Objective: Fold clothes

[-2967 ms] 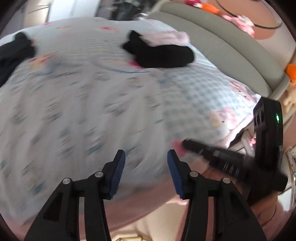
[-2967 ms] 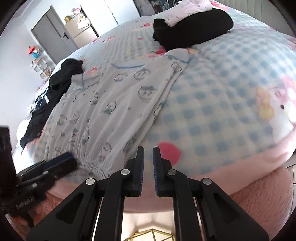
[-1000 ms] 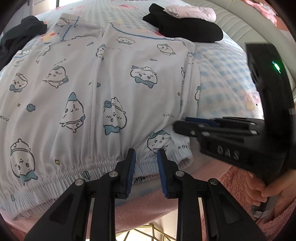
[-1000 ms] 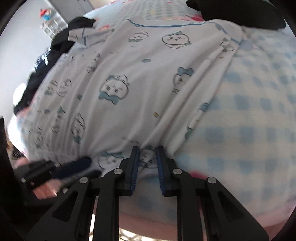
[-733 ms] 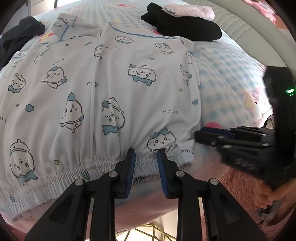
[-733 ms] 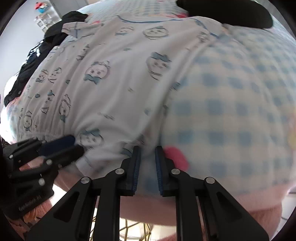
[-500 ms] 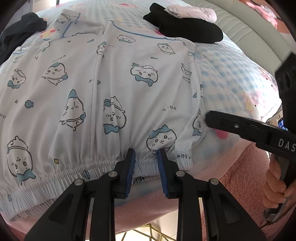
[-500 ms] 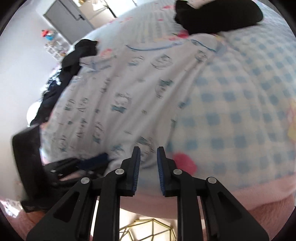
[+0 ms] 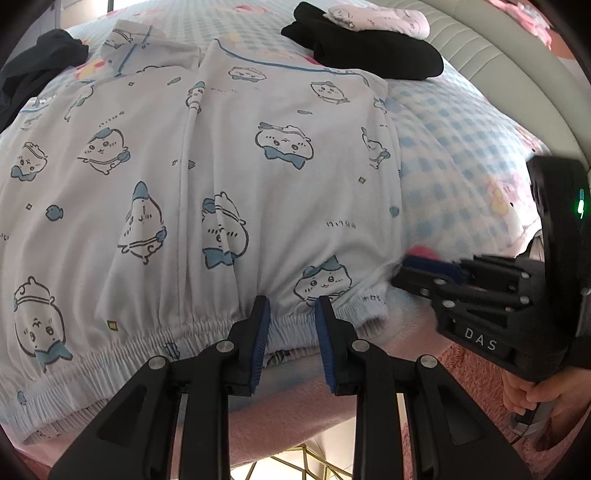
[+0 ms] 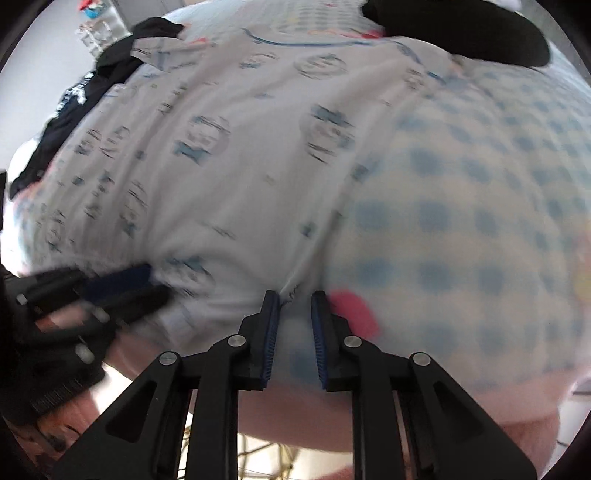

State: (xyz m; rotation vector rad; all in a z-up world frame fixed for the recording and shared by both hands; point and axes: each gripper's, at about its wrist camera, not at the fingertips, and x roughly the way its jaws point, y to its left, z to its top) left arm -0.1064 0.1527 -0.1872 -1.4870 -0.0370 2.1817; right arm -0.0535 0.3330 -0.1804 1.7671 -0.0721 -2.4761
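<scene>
A bed under a blue-and-white checked blanket (image 9: 454,122) carries the work, and spread flat across it lies a pair of white cotton pyjama trousers printed with blue cartoon animals (image 9: 221,166), long axis running from the gathered elastic waistband (image 9: 192,328) at six o'clock to the leg cuffs at twelve. A folded black garment (image 9: 369,51) topped by a small folded pink one (image 9: 380,18) sits beyond at one o'clock, a crumpled dark garment (image 9: 33,62) at ten. The left gripper (image 9: 291,306) straddles the waistband with its fingers part-open, pads not visibly pinching the fabric. The right gripper (image 10: 293,299) stands at the waistband's right corner, at three o'clock from the left; its fingers are closing, the corner just between the tips, not yet clearly clamped. Both hands look equally near the waistband, so the fold likely starts there.
</scene>
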